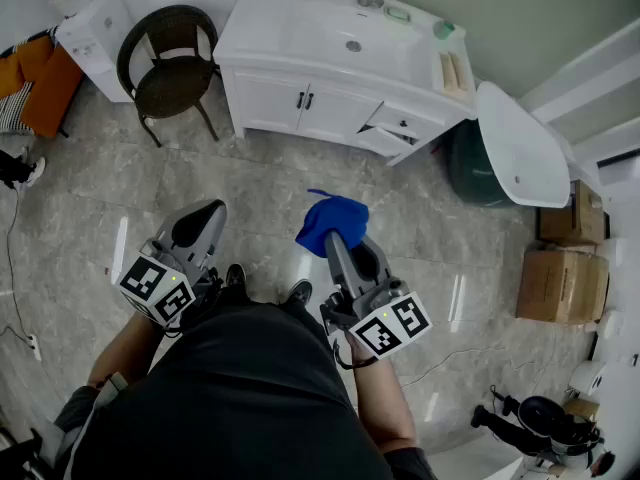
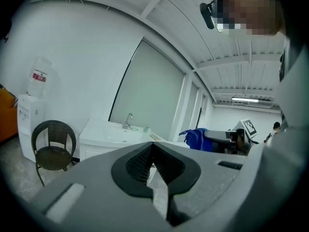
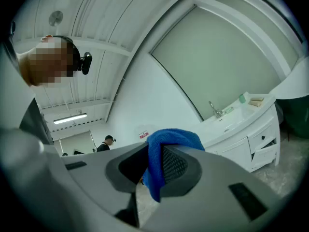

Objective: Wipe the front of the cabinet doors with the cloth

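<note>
Short of the cabinet doors (image 1: 300,108), right gripper (image 1: 340,244) clamps blue cloth (image 1: 328,220); left gripper (image 1: 203,215) looks closed.

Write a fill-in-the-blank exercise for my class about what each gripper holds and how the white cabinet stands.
1. The right gripper is shut on a cloth coloured ____.
2. The left gripper has its jaws together and holds ____.
3. On the white cabinet, the two doors are closed, but one drawer stands ____.
4. The cloth is held above the ____, apart from the doors.

Missing words: blue; nothing; open; floor.
</note>
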The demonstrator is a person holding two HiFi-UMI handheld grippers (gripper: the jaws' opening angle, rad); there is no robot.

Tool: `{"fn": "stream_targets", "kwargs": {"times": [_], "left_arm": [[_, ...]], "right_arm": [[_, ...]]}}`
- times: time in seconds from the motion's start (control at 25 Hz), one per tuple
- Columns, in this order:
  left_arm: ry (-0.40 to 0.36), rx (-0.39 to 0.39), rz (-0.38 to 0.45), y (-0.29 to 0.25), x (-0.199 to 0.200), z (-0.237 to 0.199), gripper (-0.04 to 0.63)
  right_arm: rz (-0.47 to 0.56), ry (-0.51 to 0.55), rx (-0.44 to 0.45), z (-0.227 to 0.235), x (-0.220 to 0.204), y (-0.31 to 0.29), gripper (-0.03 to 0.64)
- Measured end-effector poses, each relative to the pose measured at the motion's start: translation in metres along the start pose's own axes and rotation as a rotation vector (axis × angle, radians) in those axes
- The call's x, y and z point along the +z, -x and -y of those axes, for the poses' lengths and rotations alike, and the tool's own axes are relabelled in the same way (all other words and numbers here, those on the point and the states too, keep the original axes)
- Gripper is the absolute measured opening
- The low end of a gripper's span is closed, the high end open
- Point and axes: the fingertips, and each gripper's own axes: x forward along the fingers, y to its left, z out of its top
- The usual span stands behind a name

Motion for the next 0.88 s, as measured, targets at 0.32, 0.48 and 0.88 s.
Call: {"fn": "stream_targets", "kwargs": {"times": [0.32,0.48,0.88], "left_arm": [[0.007,0.006,0.001,0.001,0.000,0.005,-0.002],[0.010,0.016,0.001,-0.002,0.000,0.006,-0.002],[-0.002,0.051,-0.014,-0.031,-0.011,0.042,-0.002]], "right_arm": [[0.011,-0.008,-0.006,0.002,0.000,0.006,0.057],[0.028,0.020,-0.019,0.007,0.004,0.009,0.058],[-0.032,0.197,-0.086,0.048,0.005,0.036,0.058]]}}
